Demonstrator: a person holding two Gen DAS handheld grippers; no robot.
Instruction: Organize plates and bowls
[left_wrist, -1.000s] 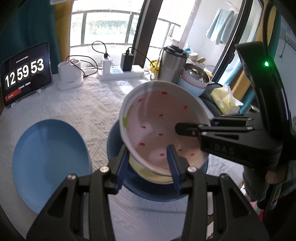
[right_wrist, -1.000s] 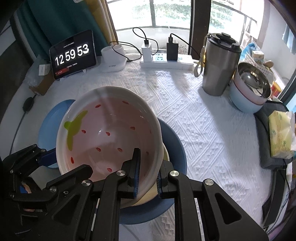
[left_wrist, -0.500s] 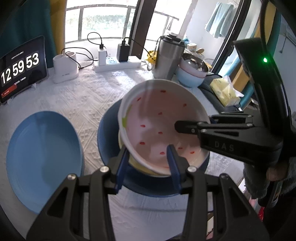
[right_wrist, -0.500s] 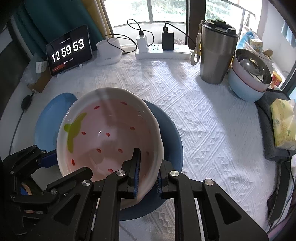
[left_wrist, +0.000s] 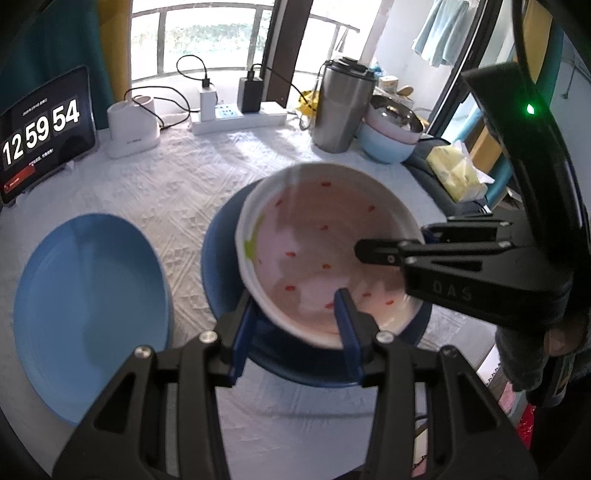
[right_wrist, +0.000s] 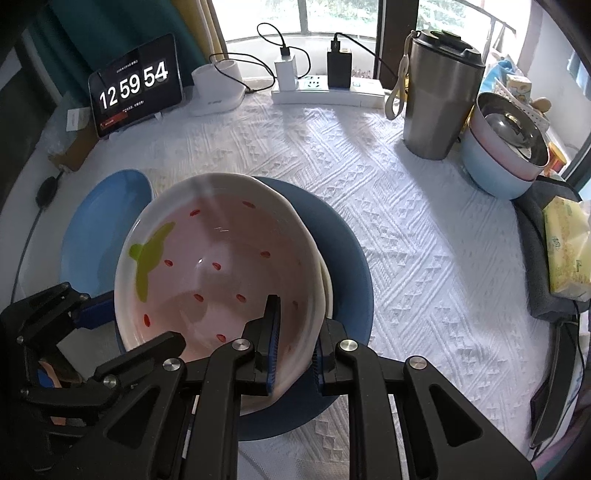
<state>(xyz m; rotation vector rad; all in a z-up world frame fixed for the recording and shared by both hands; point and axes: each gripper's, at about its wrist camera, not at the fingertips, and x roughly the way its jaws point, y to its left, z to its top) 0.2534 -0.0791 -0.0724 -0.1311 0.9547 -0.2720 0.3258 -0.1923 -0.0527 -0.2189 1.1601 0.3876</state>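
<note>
A white strawberry bowl (left_wrist: 325, 251) (right_wrist: 221, 266), pink inside with red seeds, rests in a cream bowl (right_wrist: 327, 280) on a dark blue plate (left_wrist: 221, 266) (right_wrist: 351, 258). My left gripper (left_wrist: 293, 325) (right_wrist: 133, 325) straddles the bowl's near-left rim, one pad outside and one inside, and grips it. My right gripper (right_wrist: 295, 343) (left_wrist: 395, 238) is shut on the rim at the opposite side. A light blue plate (left_wrist: 92, 295) (right_wrist: 103, 229) lies to the left on the white cloth.
At the back stand a clock tablet (right_wrist: 136, 85), a white dock (right_wrist: 218, 88), a power strip (right_wrist: 328, 92) and a steel tumbler (right_wrist: 439, 103). Stacked bowls (right_wrist: 498, 170) and a tissue pack (right_wrist: 565, 247) sit at the right edge. A gloved hand (left_wrist: 554, 332) holds the right gripper.
The strawberry bowl has sunk lower and levelled, and it now hides most of the cream bowl beneath it. Both grippers keep their hold on the rim.
</note>
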